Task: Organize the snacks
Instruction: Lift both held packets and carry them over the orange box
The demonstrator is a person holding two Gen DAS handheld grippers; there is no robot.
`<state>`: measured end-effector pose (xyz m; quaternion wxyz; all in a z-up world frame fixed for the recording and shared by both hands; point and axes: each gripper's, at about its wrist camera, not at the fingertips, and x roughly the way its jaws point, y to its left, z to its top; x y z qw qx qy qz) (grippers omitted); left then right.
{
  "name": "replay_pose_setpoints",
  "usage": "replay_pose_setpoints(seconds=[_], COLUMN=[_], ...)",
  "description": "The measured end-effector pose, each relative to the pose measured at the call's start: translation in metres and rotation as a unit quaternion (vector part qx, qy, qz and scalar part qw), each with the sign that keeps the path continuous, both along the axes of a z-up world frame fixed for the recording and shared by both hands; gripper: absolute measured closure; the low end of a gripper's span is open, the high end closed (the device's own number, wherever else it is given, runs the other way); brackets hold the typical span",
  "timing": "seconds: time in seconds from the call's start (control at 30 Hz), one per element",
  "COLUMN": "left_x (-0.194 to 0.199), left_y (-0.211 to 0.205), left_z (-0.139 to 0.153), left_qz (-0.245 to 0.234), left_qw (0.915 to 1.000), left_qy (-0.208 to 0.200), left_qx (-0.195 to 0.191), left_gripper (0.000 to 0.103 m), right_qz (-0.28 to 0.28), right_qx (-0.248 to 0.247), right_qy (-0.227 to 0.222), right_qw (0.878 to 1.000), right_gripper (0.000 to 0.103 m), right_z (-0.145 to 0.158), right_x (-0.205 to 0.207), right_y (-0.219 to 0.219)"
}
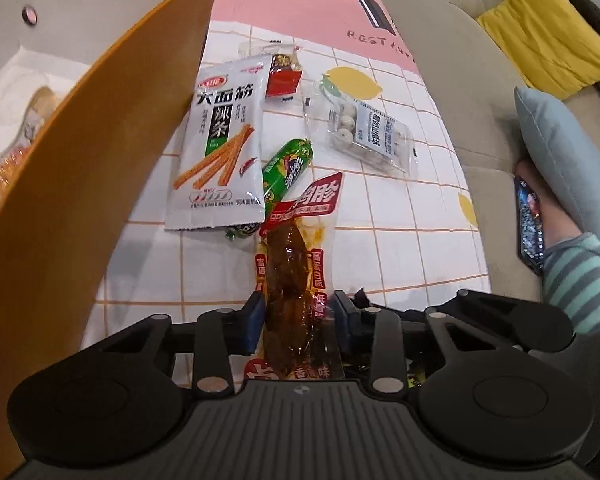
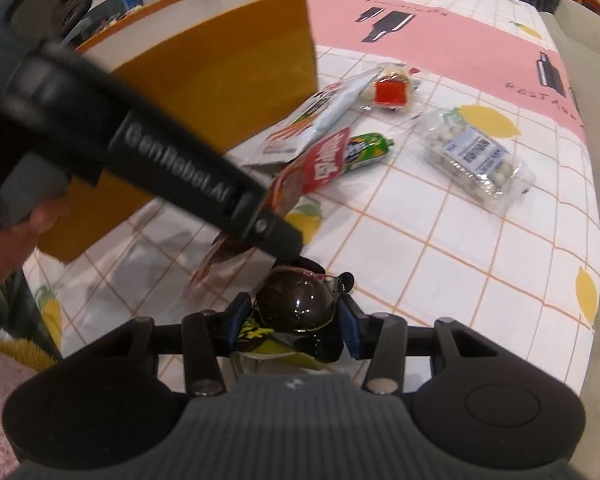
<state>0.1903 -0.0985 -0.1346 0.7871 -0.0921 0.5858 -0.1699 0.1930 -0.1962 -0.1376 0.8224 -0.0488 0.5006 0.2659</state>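
the left gripper [image 1: 296,320] was clamped on the brown meat pouch [image 1: 290,280] just beside the orange box [image 1: 100,168], the right gripper [image 2: 296,316] on a dark egg pack [image 2: 296,304], so each should probably be lifted clear over the box wall before release.

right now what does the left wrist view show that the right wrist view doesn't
Only the left wrist view shows the inside of the orange box with a snack packet in it, a yellow cushion, a phone, and the left gripper shut on the braised meat packet.

Only the right wrist view shows the right gripper shut on a glossy dark egg-shaped snack.

Both show the spicy strips packet, green sausage, clear pack of white balls, red-label snack and lemon tablecloth.
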Motion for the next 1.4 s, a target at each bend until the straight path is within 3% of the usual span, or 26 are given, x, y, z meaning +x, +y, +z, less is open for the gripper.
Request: replay_pose_setpoints(seconds=[0.3,0.4,0.57,0.8,0.93,1.17,1.4], left_x=[-0.008,-0.008,-0.003,-0.004,-0.009,-0.023,-0.038], left_y=[-0.002,-0.008,0.003,0.0,0.0,0.006,0.014], left_z=[0.018,0.017,0.009,0.006,0.009,0.03,0.07], left_qz=[-0.016,-0.025,-0.016,-0.022,-0.02,-0.004,0.008], left_qw=[0.9972,0.992,0.9951,0.9943,0.9942,0.994,0.9912], left_qy=[-0.044,-0.056,-0.054,-0.066,-0.073,-0.089,-0.126], left_qx=[0.058,0.11,0.081,0.081,0.076,0.064,0.039], left_gripper=[0.077,0.079,0.078,0.078,0.083,0.084,0.084], right_qz=[-0.007,-0.009,-0.009,-0.008,-0.01,-0.01,-0.034], right_qx=[-0.004,-0.004,-0.005,-0.009,-0.011,-0.02,-0.007], right_qy=[0.006,0.007,0.006,0.003,0.007,-0.015,-0.031], right_qw=[1.0,1.0,1.0,1.0,1.0,1.0,0.999], right_gripper=[0.058,0.058,0.057,0.057,0.058,0.059,0.059], right_z=[-0.006,-0.008,-0.007,-0.006,-0.005,0.01,0.025], right_x=[0.007,0.009,0.007,0.006,0.005,0.0,-0.007], right_y=[0.003,0.002,0.002,0.004,0.004,0.005,-0.005])
